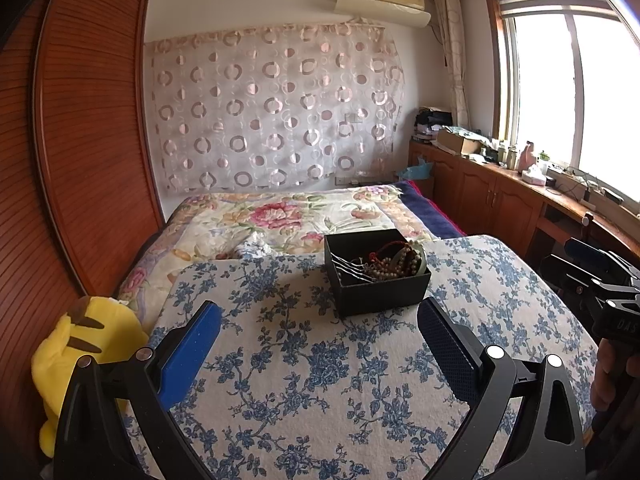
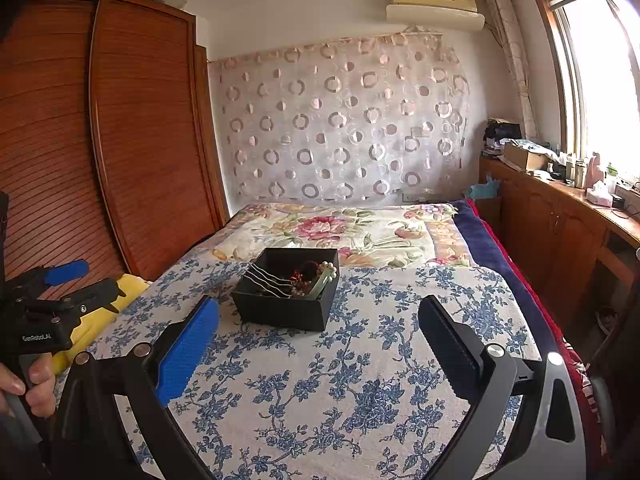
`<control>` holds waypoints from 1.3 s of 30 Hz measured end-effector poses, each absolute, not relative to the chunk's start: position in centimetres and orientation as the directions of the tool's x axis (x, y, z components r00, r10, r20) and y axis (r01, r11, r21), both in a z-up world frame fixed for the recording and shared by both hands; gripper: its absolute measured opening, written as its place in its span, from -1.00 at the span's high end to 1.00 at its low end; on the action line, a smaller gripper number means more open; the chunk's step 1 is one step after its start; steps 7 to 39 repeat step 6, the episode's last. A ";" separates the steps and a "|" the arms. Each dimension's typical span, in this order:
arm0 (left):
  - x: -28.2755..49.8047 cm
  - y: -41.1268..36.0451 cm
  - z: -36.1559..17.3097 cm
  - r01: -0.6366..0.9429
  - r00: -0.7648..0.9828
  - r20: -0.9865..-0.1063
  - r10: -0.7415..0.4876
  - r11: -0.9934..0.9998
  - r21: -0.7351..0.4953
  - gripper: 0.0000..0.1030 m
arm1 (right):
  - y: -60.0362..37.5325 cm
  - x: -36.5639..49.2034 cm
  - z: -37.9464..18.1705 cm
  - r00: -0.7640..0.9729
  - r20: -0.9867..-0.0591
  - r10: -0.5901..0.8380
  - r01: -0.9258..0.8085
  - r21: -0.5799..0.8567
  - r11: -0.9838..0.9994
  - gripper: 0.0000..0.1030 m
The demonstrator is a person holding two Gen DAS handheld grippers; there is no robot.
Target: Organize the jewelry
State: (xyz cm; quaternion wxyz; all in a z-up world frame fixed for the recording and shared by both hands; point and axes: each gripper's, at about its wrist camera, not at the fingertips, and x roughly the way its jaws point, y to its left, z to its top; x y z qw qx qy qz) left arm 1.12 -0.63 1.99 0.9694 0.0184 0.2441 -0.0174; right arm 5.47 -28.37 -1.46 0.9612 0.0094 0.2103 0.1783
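A black open box (image 1: 378, 294) sits on a blue-flowered cloth (image 1: 320, 360) on the bed. It holds a tangle of jewelry (image 1: 390, 262): bead strands, a red cord piece and silver hair pins. The box also shows in the right wrist view (image 2: 286, 312), with its jewelry (image 2: 304, 278). My left gripper (image 1: 319, 314) is open and empty, just short of the box. My right gripper (image 2: 319, 310) is open and empty, with the box ahead and left of centre. Each gripper shows at the edge of the other's view: the right (image 1: 600, 280) and the left (image 2: 68, 280).
A yellow plush toy (image 1: 80, 360) lies at the bed's left edge beside the wooden wardrobe (image 1: 80, 140). A floral quilt (image 1: 280, 216) covers the far bed. Wooden cabinets (image 1: 500, 196) with clutter run under the window on the right.
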 end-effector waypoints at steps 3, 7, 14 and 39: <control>1.1 -0.5 2.2 0.037 0.881 -0.472 -0.021 0.999 0.025 -0.85 | -28.4 5.5 -1.5 0.848 -0.401 0.347 -0.339 0.094 0.936 -0.95; 1.1 -0.5 2.2 0.039 0.881 -0.473 -0.022 0.999 0.025 -0.85 | -28.3 5.5 -1.5 0.848 -0.401 0.346 -0.337 0.095 0.937 -0.95; 1.1 -0.5 2.2 0.039 0.881 -0.473 -0.022 0.999 0.025 -0.85 | -28.3 5.5 -1.5 0.848 -0.401 0.346 -0.337 0.095 0.937 -0.95; 1.1 -0.5 2.2 0.039 0.881 -0.473 -0.022 0.999 0.025 -0.85 | -28.3 5.5 -1.5 0.848 -0.401 0.346 -0.337 0.095 0.937 -0.95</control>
